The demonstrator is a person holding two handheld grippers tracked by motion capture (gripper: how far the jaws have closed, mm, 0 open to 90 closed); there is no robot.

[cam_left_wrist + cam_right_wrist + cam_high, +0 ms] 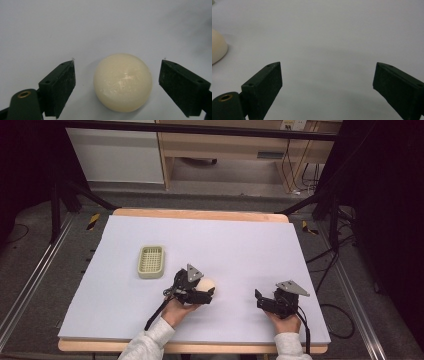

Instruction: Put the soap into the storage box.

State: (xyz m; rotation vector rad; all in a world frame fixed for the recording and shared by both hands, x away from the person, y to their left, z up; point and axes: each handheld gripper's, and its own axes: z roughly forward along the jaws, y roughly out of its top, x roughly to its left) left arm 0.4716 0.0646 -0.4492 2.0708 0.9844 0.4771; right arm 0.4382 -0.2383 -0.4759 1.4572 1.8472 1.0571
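Left claw (209, 291): wide apart, jaws either side of the ball, gap on both sides, no contact seen in the left gripper view (117, 82). Sits near the front edge of the counter, a bit left of the middle.
Ball (123, 82): cream, round, glossy, resting on the counter between the left claw's jaws; in the high view (207, 283) it peeks out just behind the claw. Its edge also shows at the left side of the right gripper view (218, 47).
Right claw (258, 298): wide apart, holding nothing, bare counter between the jaws in its own view (327, 82). Near the front edge, toward the front right corner, pointing left at the ball, well apart from it.
Basket (151, 261): small pale green mesh tray, left of the counter's middle, farther from the front edge than the left claw, near it, not touching.
Counter (240, 245): pale lilac sheet on a wooden top.
Hands: left hand (179, 309) and right hand (286, 322) grip the tools from the front edge, light sleeves.
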